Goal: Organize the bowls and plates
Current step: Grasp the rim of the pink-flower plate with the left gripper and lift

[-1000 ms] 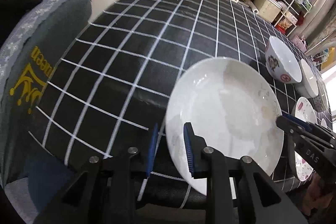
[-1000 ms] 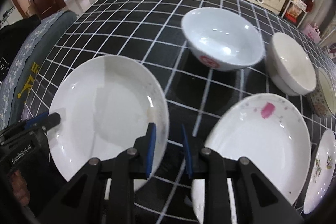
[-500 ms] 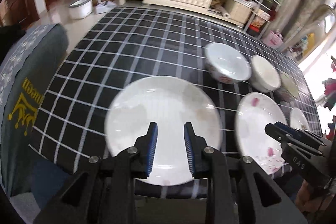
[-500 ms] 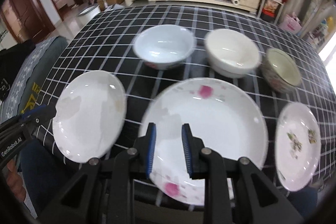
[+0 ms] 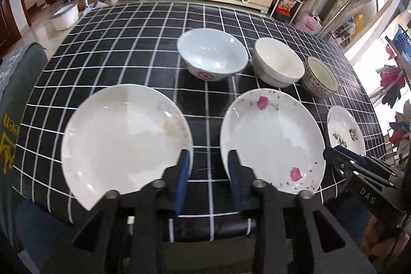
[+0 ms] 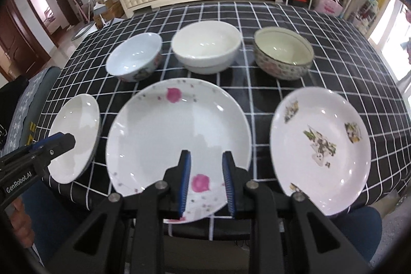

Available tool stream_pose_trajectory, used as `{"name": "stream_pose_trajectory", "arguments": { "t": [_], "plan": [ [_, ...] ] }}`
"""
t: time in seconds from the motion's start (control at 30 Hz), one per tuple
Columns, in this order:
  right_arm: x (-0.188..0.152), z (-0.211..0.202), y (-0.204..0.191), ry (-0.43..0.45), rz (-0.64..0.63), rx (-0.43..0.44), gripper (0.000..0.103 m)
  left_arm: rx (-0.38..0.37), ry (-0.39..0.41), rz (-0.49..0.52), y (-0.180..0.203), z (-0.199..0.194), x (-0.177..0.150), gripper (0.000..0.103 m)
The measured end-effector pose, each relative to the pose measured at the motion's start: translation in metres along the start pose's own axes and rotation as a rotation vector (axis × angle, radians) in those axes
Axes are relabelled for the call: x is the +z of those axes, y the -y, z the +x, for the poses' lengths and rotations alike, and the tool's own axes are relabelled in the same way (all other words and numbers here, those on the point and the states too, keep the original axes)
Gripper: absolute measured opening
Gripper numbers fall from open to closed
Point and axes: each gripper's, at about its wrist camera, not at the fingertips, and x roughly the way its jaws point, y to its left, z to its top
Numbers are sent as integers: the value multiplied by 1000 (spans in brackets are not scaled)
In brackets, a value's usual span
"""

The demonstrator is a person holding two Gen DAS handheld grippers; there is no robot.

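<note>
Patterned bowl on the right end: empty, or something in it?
Empty. The patterned bowl stands upright, and its pale inside shows bare down to the bottom in the right wrist view.

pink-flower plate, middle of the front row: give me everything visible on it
The pink-flower plate is round, white and glossy, ceramic by the look. It has pink blossoms near its far and near rims and small grey specks. It lies flat on the checked tablecloth, with a plate on each side and three bowls behind. The open right tongs hover over its near edge. No contact is visible.
</note>
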Motion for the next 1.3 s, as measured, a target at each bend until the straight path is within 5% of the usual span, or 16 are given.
{"name": "stream_pose_trajectory", "arguments": {
  "t": [0.57, 1.3],
  "plan": [
    [5, 35, 33, -83, 52, -7, 29, -18, -122, 29, 18, 58, 7, 31],
    [12, 66, 36, -124, 5, 8, 29, -45, -178, 47, 22, 88, 5, 31]
  ]
}}
